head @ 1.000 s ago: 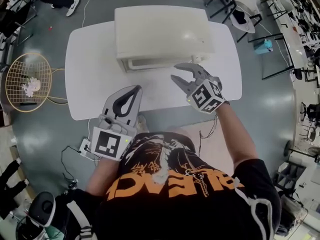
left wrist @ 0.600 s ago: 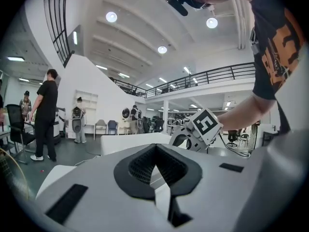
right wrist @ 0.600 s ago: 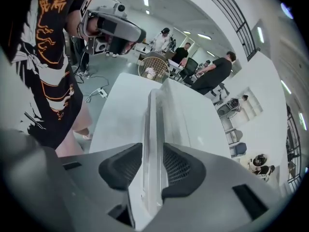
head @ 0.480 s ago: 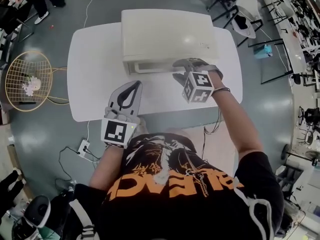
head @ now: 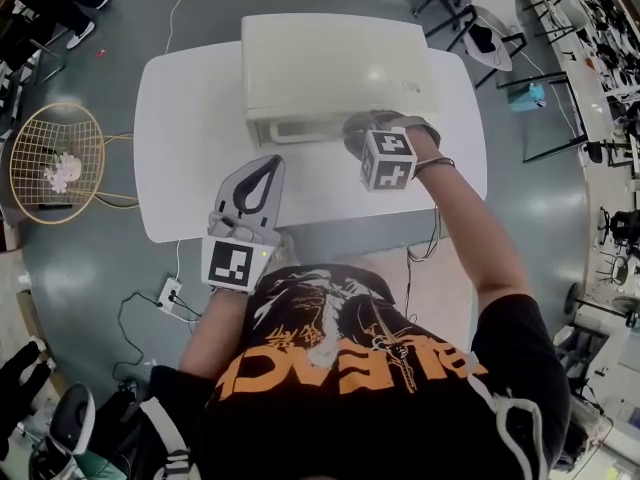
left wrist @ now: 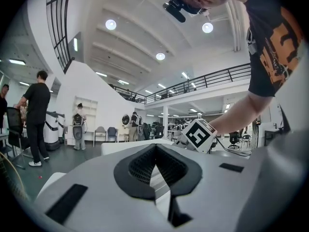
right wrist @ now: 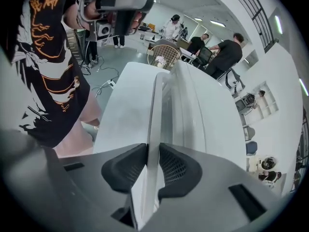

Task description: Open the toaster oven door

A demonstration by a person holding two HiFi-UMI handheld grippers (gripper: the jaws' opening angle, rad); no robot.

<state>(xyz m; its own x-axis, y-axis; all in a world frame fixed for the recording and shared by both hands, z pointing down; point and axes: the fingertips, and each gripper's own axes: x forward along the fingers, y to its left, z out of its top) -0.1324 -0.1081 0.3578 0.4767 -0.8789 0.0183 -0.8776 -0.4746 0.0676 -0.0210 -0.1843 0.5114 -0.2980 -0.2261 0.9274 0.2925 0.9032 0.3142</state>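
Note:
A white toaster oven (head: 335, 63) stands at the back of the white table (head: 190, 148), its door closed. My right gripper (head: 365, 128) points steeply down at the top front edge of the oven. Its jaws have just been closing, and in the right gripper view both pads (right wrist: 126, 166) press on the long door handle (right wrist: 155, 129), which runs between them. My left gripper (head: 270, 163) hovers level above the table in front of the oven, shut and holding nothing. In the left gripper view the oven (left wrist: 125, 146) lies just beyond the jaws.
A round wire basket (head: 55, 163) stands on the floor to the left of the table. A power strip (head: 167, 295) with cables lies near my feet. Chairs (head: 490, 18) and desks fill the far right. People stand at the far left.
My right gripper has moved forward and down to the oven's front, tipped downward, and closed round the door handle. The left gripper has drifted slightly forward and lower.

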